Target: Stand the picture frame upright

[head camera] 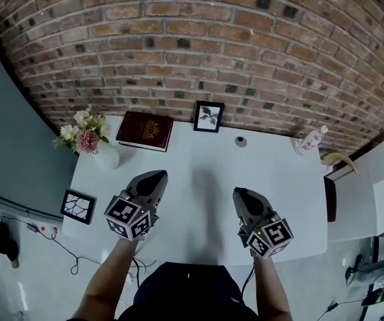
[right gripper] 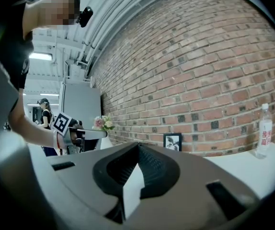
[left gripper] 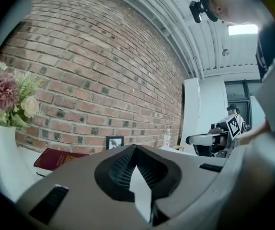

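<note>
A small black picture frame [head camera: 208, 116] with a leaf print stands upright against the brick wall at the back middle of the white table [head camera: 199, 166]. It also shows far off in the left gripper view [left gripper: 114, 142] and the right gripper view [right gripper: 173, 141]. A second black frame [head camera: 78, 206] with a cracked-line pattern lies at the table's front left corner. My left gripper [head camera: 153, 179] and right gripper [head camera: 241, 196] hover over the table's front half, both shut and empty. Their jaws meet in their own views, left gripper [left gripper: 136, 150] and right gripper [right gripper: 138, 147].
A dark red book [head camera: 145, 130] lies at the back left beside a white vase of flowers [head camera: 88, 139]. A small round object [head camera: 241, 141] and a bottle [head camera: 311, 140] sit at the back right. Cables trail on the floor at the left.
</note>
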Tool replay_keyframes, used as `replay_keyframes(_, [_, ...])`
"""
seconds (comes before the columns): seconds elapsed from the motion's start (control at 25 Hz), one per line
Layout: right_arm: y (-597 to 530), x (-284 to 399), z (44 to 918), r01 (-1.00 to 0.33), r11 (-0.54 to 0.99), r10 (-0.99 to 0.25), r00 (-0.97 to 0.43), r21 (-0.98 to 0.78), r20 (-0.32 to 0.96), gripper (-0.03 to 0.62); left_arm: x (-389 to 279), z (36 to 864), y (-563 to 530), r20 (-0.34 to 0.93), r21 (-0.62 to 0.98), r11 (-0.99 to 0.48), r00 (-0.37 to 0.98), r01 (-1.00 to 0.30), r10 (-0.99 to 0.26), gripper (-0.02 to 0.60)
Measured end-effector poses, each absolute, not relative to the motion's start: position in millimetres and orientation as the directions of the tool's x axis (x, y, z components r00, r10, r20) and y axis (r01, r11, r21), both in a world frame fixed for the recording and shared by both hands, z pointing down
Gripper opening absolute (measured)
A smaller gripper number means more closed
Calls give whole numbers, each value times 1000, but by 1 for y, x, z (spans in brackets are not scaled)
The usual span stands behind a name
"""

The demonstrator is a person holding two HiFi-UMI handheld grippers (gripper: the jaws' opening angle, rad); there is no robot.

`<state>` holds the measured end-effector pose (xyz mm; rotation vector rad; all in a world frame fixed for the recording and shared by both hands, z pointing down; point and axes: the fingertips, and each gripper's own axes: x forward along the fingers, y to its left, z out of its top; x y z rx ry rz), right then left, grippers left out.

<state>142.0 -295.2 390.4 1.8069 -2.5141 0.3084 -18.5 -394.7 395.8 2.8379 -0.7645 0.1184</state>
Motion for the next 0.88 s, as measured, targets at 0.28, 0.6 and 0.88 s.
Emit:
replay_keyframes(0.28, [-250, 130, 393, -944, 299, -939, -317, -138, 130, 3, -37, 400, -349, 118, 150, -848, 861, -508, -495, 0])
replay_keyframes(0.6, [-210, 131, 395, -938, 289, -945, -311, -190, 100, 3, -51, 393, -317, 81, 192, -827, 849, -528, -523, 0])
replay_keyframes(0.88, [-178, 126, 385, -932, 331, -932, -347, -146, 102, 3, -57, 384, -276, 72, 189, -812, 833, -552, -549, 0])
